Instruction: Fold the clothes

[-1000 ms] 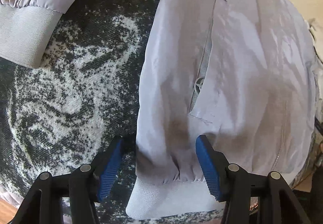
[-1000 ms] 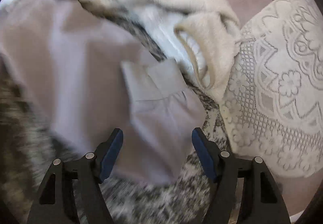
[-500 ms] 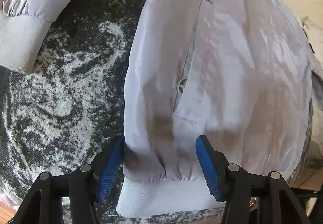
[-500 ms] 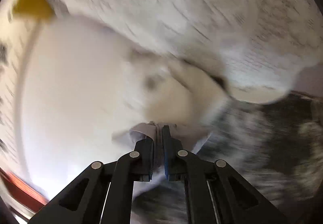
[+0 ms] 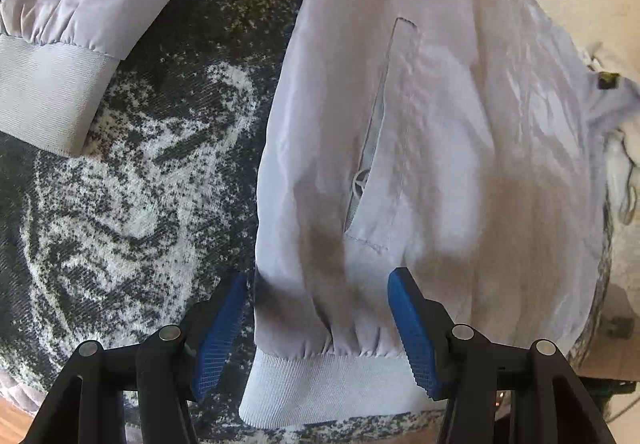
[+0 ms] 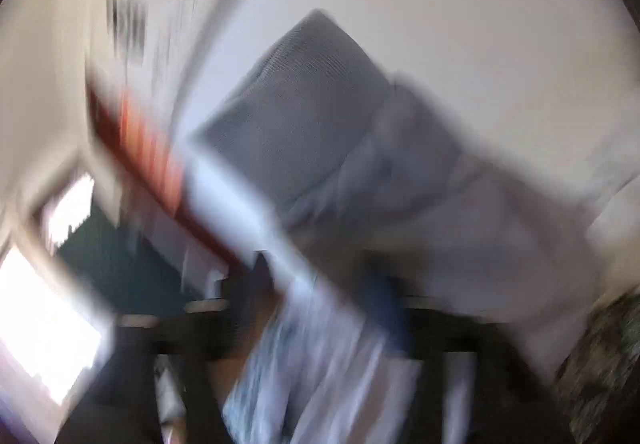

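In the left wrist view the left gripper (image 5: 316, 324) hangs with its blue fingers (image 5: 412, 332) spread over the ribbed hem (image 5: 320, 388) of the light grey jacket (image 5: 420, 148), which lies flat on the black-and-white patterned blanket (image 5: 152, 180) with its zip pocket (image 5: 372, 148) up and one sleeve cuff (image 5: 48, 96) well apart at upper left, much as a second ago. The right wrist view, sharper a second ago, is now smeared by motion: the right gripper (image 6: 320, 308), pressed together half a second back, is opening, a ribbed grey cuff (image 6: 296, 100) hangs in front of it, and whether cloth is between its fingers I cannot tell.
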The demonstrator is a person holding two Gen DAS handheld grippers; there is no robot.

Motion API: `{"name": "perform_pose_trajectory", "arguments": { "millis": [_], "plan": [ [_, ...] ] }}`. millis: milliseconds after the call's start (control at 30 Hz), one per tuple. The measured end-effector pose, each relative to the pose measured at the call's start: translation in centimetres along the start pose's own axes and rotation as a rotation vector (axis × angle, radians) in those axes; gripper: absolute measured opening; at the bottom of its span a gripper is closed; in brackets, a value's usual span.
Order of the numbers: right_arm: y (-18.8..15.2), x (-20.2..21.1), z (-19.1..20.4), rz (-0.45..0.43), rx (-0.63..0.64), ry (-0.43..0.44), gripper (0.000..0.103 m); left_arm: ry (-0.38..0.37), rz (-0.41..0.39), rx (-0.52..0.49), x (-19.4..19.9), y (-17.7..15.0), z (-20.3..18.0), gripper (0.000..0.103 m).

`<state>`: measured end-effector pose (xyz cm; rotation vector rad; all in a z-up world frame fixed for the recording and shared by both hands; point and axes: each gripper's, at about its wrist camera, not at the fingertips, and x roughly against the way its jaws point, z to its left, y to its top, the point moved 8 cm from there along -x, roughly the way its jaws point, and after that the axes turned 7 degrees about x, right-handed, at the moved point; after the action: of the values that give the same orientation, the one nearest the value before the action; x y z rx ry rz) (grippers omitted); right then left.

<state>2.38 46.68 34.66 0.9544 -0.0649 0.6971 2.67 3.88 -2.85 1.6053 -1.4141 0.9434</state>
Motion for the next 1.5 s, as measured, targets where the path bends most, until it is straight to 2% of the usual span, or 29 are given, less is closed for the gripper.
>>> {"name": "perform_pose_trajectory", "arguments": {
  "millis": [33,67,133,233,367,433,500,567,600,667,733,800,833,867,900,967,1033,1067,1100,1133,1233,1300,1367,1433,1467,1500],
  "plan": [
    [-2.1,-3.3,2.0,0.123,0.004,0.066,0.078,-0.005,-0.001,0.0,0.2,0.0,0.2,0.062],
    [-4.0,-5.4,3.6,0.182,0.024,0.088,0.078,-0.009,-0.004,0.003,0.5,0.0,0.4,0.062],
    [-6.3,-7.7,5.4,0.22,0.089,0.073,0.078,-0.014,-0.01,0.013,0.9,0.0,1.0,0.062],
    [-7.5,-8.8,4.4,0.237,0.086,0.044,0.08,-0.029,-0.016,0.023,1.5,-0.2,1.4,0.062],
    [-9.5,-10.1,-1.7,0.248,0.1,-0.19,0.088,-0.045,-0.029,0.032,2.1,-0.2,1.5,0.062],
    [-11.5,-11.0,-3.6,0.29,0.095,-0.218,0.088,-0.046,-0.033,0.03,2.1,0.2,1.1,0.063],
    [-14.8,-13.0,-4.5,0.345,0.096,-0.206,0.088,-0.044,-0.032,0.025,2.0,0.2,1.0,0.063],
    [-19.2,-16.0,-5.5,0.432,0.191,-0.26,0.088,-0.042,-0.029,0.024,1.9,0.2,0.8,0.063],
    [-20.5,-17.1,-6.3,0.445,0.222,-0.299,0.087,-0.041,-0.03,0.025,2.0,0.2,0.8,0.063],
    [-23.7,-19.7,-10.1,0.441,0.185,-0.434,0.087,-0.04,-0.035,0.028,2.1,0.2,0.9,0.063],
    [-25.2,-21.9,-15.2,0.404,0.059,-0.532,0.087,-0.033,-0.039,0.031,2.0,0.3,1.0,0.063],
    [-26.2,-24.2,-19.0,0.377,-0.07,-0.529,0.089,-0.028,-0.039,0.035,1.8,0.6,0.9,0.063],
    [-26.7,-25.2,-20.8,0.36,-0.127,-0.526,0.095,-0.029,-0.039,0.036,1.9,0.6,1.0,0.063],
    [-26.1,-25.9,-20.6,0.311,-0.092,-0.508,0.103,-0.029,-0.04,0.037,1.9,0.7,1.1,0.063],
    [-25.6,-26.6,-20.4,0.267,-0.055,-0.49,0.103,-0.03,-0.041,0.038,2.0,0.7,1.2,0.063],
    [-25.5,-28.8,-18.7,0.329,0.051,-0.398,0.103,-0.034,-0.04,0.038,2.1,0.8,1.3,0.063],
    [-25.5,-29.6,-17.1,0.387,0.056,-0.292,0.1,-0.04,-0.04,0.033,2.2,0.7,1.3,0.063],
    [-24.7,-28.7,-16.1,0.363,0.026,-0.237,0.094,-0.043,-0.038,0.029,2.3,0.5,1.2,0.063],
    [-23.9,-27.7,-15.2,0.335,-0.005,-0.186,0.092,-0.045,-0.037,0.025,2.3,0.5,1.1,0.063],
    [-22.6,-25.7,-15.1,0.255,-0.038,-0.187,0.092,-0.048,-0.037,0.021,2.4,0.3,1.0,0.063],
    [-19.6,-15.5,-19.4,-0.054,-0.263,-0.403,0.097,-0.054,-0.039,0.017,2.5,0.3,0.7,0.063],
    [-18.9,-10.6,-23.3,-0.156,-0.388,-0.522,0.099,-0.055,-0.04,0.015,2.4,0.4,0.4,0.063],
    [-18.1,-8.1,-29.1,-0.156,-0.472,-0.66,0.1,-0.053,-0.042,0.002,2.2,0.6,-0.2,0.063],
    [-18.3,-10.0,-34.2,-0.017,-0.52,-0.692,0.103,-0.049,-0.047,-0.008,2.2,0.8,-0.4,0.063],
    [-19.0,-12.4,-36.6,0.113,-0.495,-0.692,0.103,-0.048,-0.052,-0.009,2.2,0.9,-0.4,0.064],
    [-19.2,-13.8,-36.9,0.203,-0.356,-0.748,0.103,-0.049,-0.065,-0.002,2.5,1.3,-0.2,0.064]
  ]
}}
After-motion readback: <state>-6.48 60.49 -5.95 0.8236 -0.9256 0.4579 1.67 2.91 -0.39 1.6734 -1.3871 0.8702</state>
